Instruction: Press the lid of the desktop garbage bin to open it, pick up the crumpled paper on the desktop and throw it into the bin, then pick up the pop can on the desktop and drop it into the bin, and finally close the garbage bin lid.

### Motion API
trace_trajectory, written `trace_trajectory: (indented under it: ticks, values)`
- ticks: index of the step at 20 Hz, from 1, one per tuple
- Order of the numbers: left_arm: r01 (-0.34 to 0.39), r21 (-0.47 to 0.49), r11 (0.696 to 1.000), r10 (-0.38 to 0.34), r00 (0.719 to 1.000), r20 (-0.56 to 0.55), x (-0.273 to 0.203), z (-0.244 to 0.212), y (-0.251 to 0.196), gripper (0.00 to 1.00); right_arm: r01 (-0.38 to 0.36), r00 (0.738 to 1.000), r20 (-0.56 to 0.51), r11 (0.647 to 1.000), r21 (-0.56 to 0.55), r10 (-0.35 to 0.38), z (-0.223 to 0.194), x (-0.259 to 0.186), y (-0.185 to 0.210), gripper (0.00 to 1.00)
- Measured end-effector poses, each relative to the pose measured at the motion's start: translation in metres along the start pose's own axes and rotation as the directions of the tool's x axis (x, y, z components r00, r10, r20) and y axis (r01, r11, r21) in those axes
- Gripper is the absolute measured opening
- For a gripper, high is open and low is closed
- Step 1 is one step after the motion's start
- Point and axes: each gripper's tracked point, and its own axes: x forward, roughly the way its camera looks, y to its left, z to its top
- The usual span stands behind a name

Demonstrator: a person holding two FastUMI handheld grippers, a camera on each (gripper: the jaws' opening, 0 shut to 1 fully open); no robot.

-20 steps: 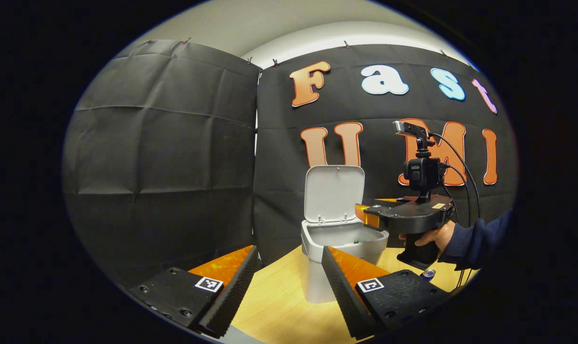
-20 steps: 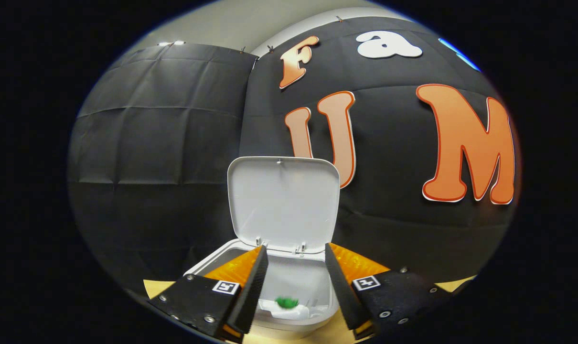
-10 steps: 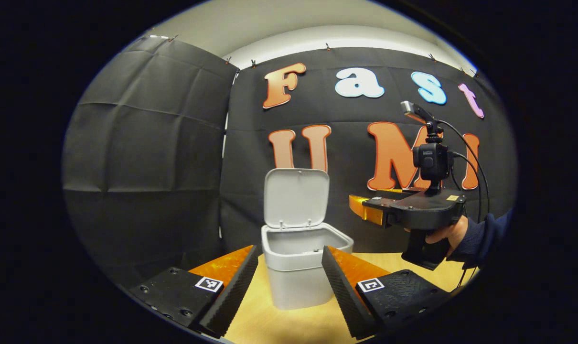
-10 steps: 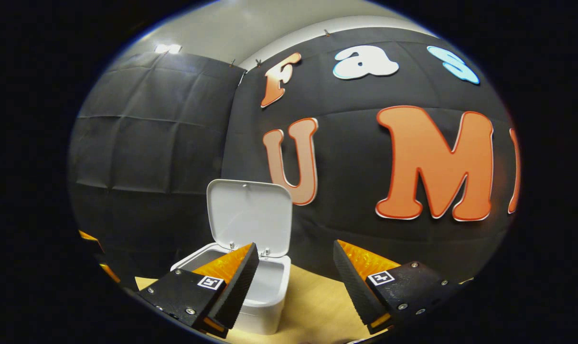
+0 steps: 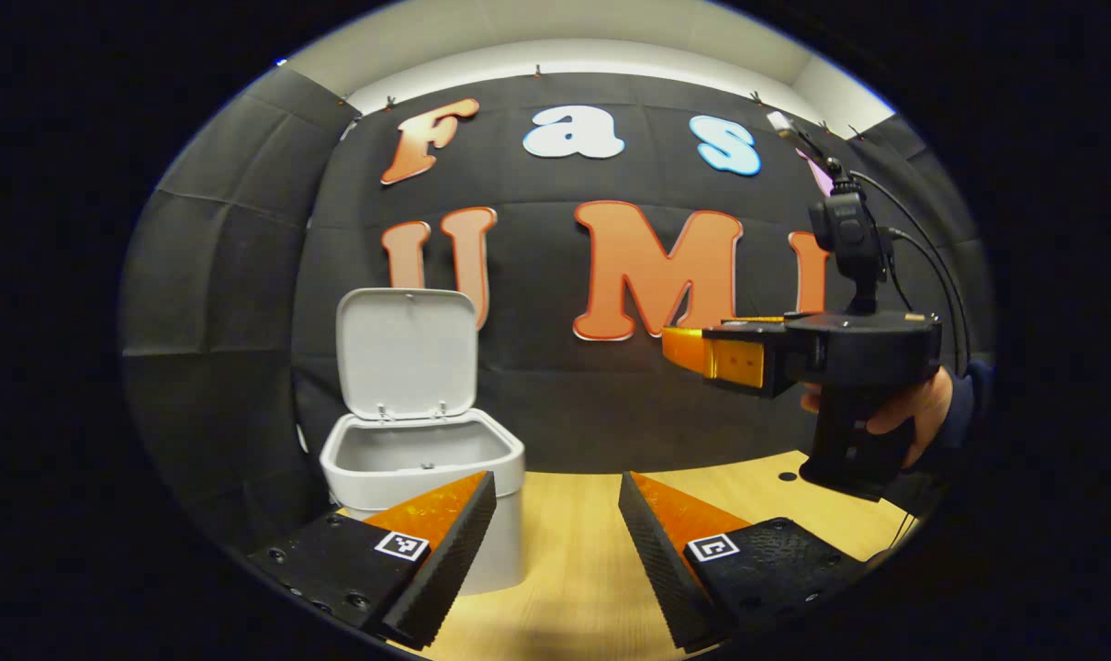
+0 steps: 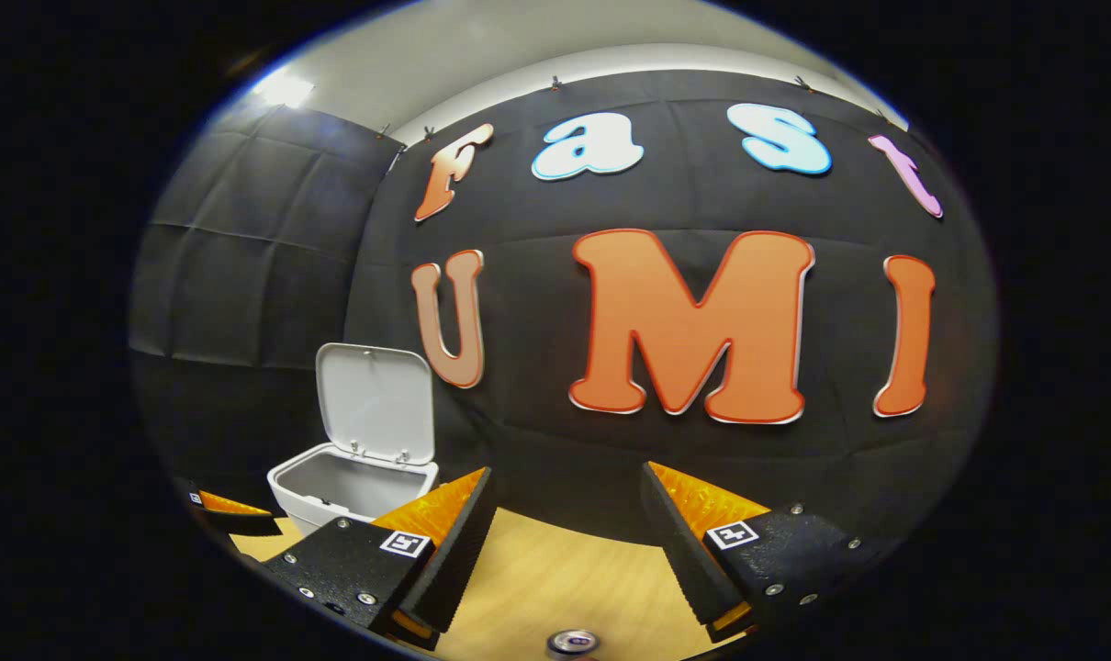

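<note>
The grey garbage bin [image 5: 424, 482] stands on the wooden desktop [image 5: 569, 542] at the left, its lid [image 5: 407, 351] tipped up and open; what lies inside is hidden. My left gripper [image 5: 555, 500] is open and empty, its left finger in front of the bin. The right gripper [image 5: 716, 353] hangs in the air to the right, held by a hand [image 5: 904, 413]. In the right gripper view the bin [image 6: 349, 487] sits far left with its lid [image 6: 376, 399] up. My right gripper [image 6: 565, 500] is open and empty. The pop can's top [image 6: 574, 641] shows just below it at the bottom edge.
Black cloth walls close the booth behind and to the left of the bin. A small dark hole [image 5: 788, 476] marks the desktop at the right. A tip of the left gripper [image 6: 230, 505] shows at the left edge of the right gripper view.
The right gripper has drawn back from over the bin and swung right, still open; the pop can's top has come into its view. My left gripper's view has panned right, so the bin slid left.
</note>
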Motion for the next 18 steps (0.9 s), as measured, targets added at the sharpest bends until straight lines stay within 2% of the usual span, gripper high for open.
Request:
trace_trajectory:
  ticks: [4,10,14,18]
  values:
    - [0.106,-0.009,0.994,-0.106,0.993,-0.041,0.018,-0.02,-0.04,0.87,0.103,0.995,-0.009,0.995,0.001,-0.103,0.0,-0.023,-0.044,0.93]
    - [0.237,0.016,0.971,-0.232,0.961,-0.149,0.045,-0.072,-0.089,0.89,0.235,0.972,-0.033,0.972,0.0,-0.235,-0.007,-0.064,-0.094,0.93]
    - [0.303,0.031,0.953,-0.292,0.937,-0.194,0.06,-0.11,-0.117,0.89,0.308,0.95,-0.049,0.951,-0.01,-0.308,-0.008,-0.09,-0.119,0.93]
    - [0.34,0.045,0.939,-0.32,0.916,-0.242,0.073,-0.152,-0.137,0.89,0.366,0.928,-0.065,0.931,-0.014,-0.366,-0.011,-0.107,-0.137,0.93]
